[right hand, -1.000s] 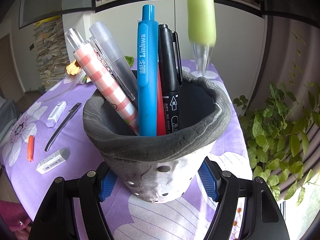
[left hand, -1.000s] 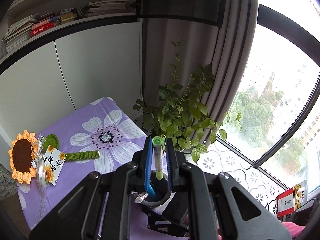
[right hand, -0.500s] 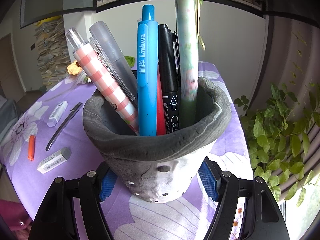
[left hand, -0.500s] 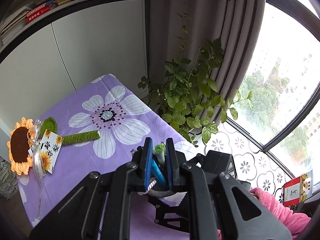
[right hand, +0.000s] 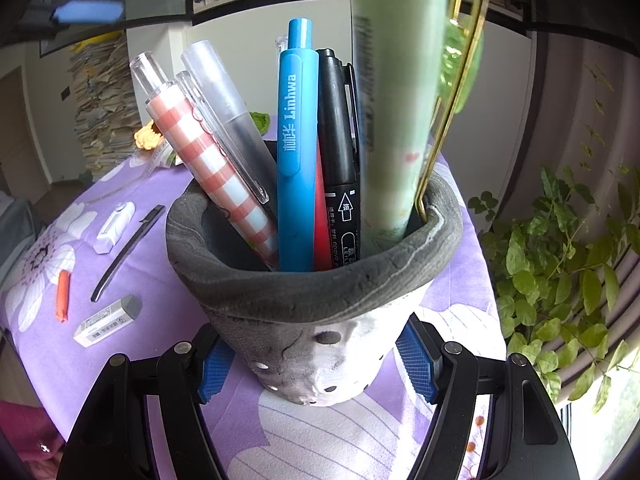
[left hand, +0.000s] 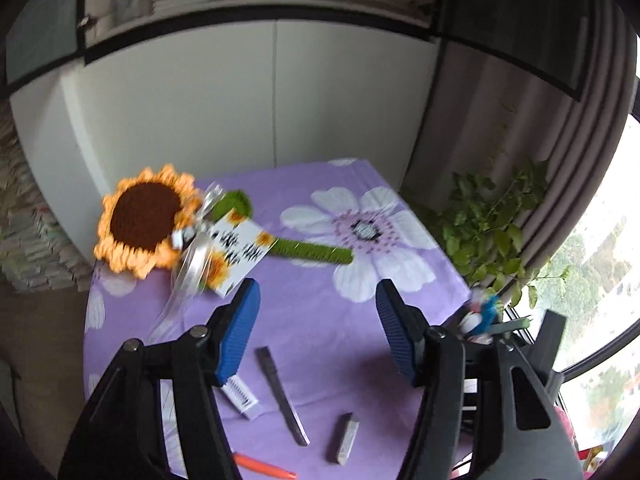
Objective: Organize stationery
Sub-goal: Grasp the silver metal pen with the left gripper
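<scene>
Holding the cup tight in my right gripper, full of pens. My left gripper is opening, empty. If I grab the ruler crooked, it could slip away.

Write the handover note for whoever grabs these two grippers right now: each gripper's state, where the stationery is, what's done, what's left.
Left gripper: jaws opening, nothing between them, over the purple cloth.
Right gripper: shut on the grey pen pot, which stands on the cloth.
Done: pot holds the green pen, blue pen, black marker, checked pen and a frosted one.
Left: loose on the cloth are the white correction tape, black strip, orange piece and eraser.
</scene>
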`<control>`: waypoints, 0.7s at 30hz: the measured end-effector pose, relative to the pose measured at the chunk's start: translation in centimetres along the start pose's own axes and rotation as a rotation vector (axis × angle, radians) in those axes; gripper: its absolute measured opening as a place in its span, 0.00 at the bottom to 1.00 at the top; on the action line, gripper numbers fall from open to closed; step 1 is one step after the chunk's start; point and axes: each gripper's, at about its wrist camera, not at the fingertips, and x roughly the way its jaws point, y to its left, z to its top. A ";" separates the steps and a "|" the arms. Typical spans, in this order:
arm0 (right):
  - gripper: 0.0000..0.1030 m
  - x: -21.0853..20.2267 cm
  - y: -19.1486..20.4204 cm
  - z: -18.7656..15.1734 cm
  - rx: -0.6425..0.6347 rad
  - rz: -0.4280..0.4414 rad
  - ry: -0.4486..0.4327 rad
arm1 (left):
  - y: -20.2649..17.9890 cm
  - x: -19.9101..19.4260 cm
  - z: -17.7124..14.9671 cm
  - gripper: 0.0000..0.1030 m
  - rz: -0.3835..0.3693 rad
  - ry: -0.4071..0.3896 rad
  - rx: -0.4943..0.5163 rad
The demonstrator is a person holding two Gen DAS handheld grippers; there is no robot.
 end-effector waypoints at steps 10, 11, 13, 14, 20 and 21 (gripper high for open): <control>0.71 0.1 0.0 0.0 -0.001 -0.004 0.002 | 3.8 10.0 -4.5 0.47 0.093 0.311 -0.133; 0.71 0.0 0.0 0.0 0.000 -0.005 0.002 | 3.9 10.6 -4.6 0.40 0.101 0.334 -0.141; 0.71 0.0 -0.1 -0.1 0.001 -0.008 0.001 | 4.2 11.7 -4.9 0.34 0.101 0.382 -0.170; 0.71 0.0 -0.1 0.0 0.001 -0.008 0.001 | 4.3 12.0 -5.0 0.31 0.100 0.397 -0.183; 0.71 0.0 -0.1 -0.1 0.003 -0.005 0.000 | 4.1 12.7 -4.8 0.30 0.132 0.396 -0.180; 0.71 0.0 -0.1 -0.1 0.003 -0.004 0.000 | 3.9 12.9 -4.7 0.30 0.132 0.398 -0.178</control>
